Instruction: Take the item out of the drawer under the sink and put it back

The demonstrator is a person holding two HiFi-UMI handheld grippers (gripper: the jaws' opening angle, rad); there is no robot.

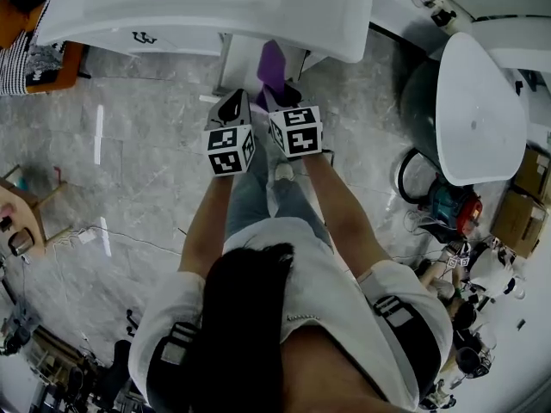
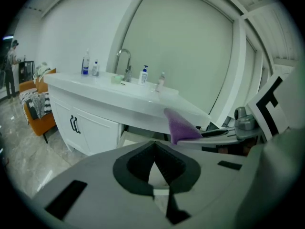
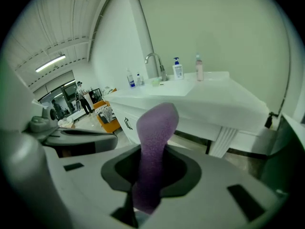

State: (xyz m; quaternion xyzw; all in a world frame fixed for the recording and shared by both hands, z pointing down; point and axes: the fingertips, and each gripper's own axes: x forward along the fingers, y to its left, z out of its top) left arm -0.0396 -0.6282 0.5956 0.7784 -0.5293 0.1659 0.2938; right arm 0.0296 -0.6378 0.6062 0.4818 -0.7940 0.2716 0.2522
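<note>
purple cloth (image 3: 159, 123) pinched in right tool (image 3: 151, 160) — left tool (image 2: 153, 149) closed, empty.

No word, number or brand name can be read in any view; the left marker cube (image 1: 229, 149) and the right marker cube (image 1: 297, 130) bear only black-and-white square patterns, which are codes and not letters, and the right one's face looms at the edge of the left gripper view as bare black bars. On the sink counter, the blue bottle (image 2: 86, 63), the white pump bottle (image 3: 177, 69) and the pink bottle (image 3: 198, 68) have labels too small and blurred to make out.
</note>
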